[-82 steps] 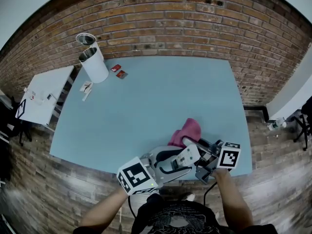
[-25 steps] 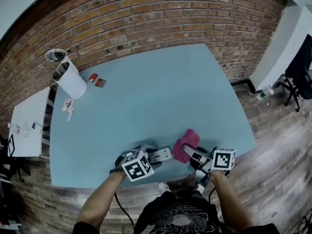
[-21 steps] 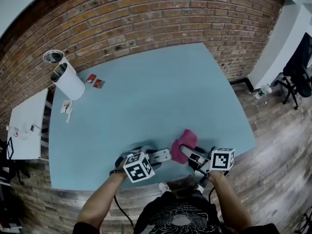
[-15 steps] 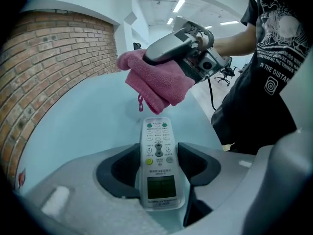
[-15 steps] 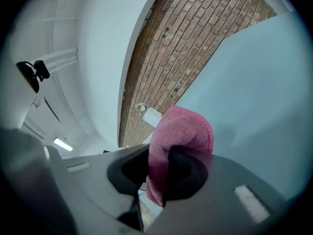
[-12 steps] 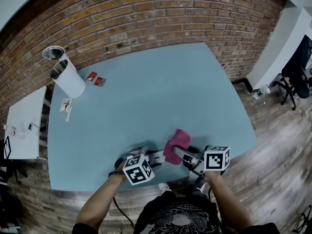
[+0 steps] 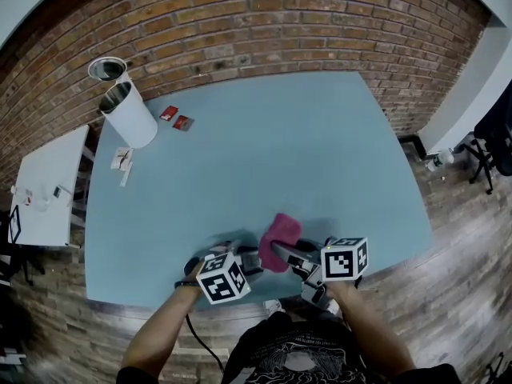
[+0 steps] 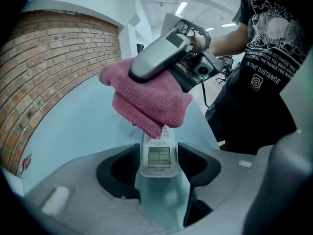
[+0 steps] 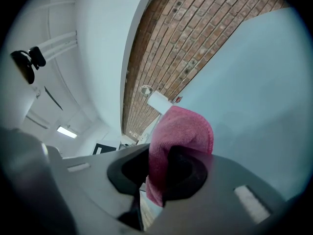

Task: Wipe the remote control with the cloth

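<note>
Pink cloth [image 8: 146,99] is pinched between the nearly closed jaws of the right gripper [image 9: 159,173]. It drapes over the far end of the remote control [image 8: 156,154], hiding the buttons there, so only the small screen and the near end show. The left gripper [image 8: 157,164] clamps that near end, close to the front edge of the blue table [image 7: 280,150]. In the head view, cloth and grippers cover the remote almost entirely.
</note>
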Tool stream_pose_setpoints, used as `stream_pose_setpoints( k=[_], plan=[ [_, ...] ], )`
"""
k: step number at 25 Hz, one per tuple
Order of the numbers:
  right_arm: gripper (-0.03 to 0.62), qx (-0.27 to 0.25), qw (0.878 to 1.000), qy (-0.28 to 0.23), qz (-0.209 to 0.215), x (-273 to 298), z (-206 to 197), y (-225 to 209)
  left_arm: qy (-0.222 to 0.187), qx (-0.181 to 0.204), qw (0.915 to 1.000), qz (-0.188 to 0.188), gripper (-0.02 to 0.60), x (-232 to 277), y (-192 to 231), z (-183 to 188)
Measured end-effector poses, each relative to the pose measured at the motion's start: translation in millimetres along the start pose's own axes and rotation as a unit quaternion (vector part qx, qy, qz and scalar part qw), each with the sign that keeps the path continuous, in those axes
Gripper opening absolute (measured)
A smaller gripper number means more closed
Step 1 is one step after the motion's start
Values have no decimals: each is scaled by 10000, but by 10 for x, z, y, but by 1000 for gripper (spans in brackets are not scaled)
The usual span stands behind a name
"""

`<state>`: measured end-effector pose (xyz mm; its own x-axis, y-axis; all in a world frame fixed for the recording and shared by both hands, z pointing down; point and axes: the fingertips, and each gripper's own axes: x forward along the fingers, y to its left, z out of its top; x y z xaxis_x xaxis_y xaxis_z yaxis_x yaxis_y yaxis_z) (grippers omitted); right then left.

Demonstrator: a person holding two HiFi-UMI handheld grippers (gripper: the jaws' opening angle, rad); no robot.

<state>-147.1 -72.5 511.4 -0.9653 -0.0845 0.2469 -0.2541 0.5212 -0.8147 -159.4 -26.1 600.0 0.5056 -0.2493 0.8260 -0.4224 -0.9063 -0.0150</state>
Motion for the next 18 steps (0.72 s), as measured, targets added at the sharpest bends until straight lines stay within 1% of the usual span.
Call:
stream_pose_setpoints(
  k=[5, 9, 13, 18],
  plan=[
    [52, -91, 9989, 445, -89, 347, -136, 116, 153, -28, 9999, 43, 252, -6, -1, -149],
    [58, -118, 9978, 650, -104, 516, -245, 174, 133, -192, 9997, -44, 250, 9, 0, -172],
    [57, -118, 9965, 805, -214, 576, -327, 131, 152, -282, 9994, -138, 245, 12, 5, -174],
    [57, -159, 9952, 900, -354, 516, -339, 31, 342, -311, 9986, -267, 246, 32, -1, -203]
  ],
)
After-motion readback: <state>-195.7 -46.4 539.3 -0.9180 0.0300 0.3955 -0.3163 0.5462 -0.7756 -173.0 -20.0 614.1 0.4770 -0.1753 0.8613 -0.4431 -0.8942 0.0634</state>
